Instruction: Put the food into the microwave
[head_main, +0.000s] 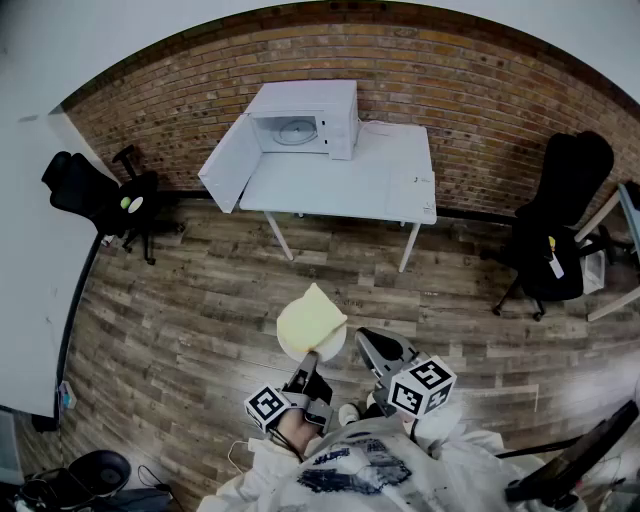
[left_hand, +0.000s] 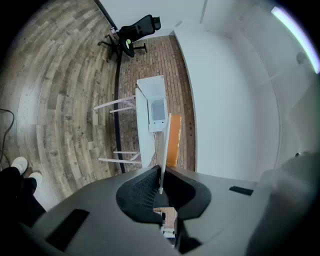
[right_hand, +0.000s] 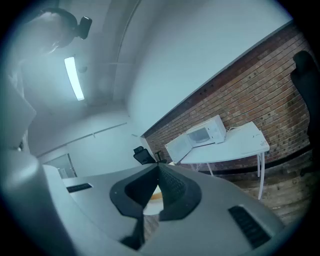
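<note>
Food (head_main: 308, 316), a pale flat piece, lies on a white plate (head_main: 333, 345). The left gripper (head_main: 312, 362) has its fingers pinched on the plate's near rim. The right gripper (head_main: 372, 345) is just beside, fingers tip to tip on nothing. Only the left gripper view shows the plate edge-on, upright between the fingers. Well beyond, across bare floor (head_main: 200, 300), the microwave (head_main: 305, 118) stands with its door wide open at the counter's (head_main: 390, 180) back left corner.

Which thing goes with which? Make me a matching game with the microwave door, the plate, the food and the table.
Things:
1. microwave door
2. plate
3. food
4. table

States:
A. pinched in the jaws of the left gripper
B. holding up the microwave
C. swung open
D. lying on the plate

Pairs: 1-C, 2-A, 3-D, 4-B.
</note>
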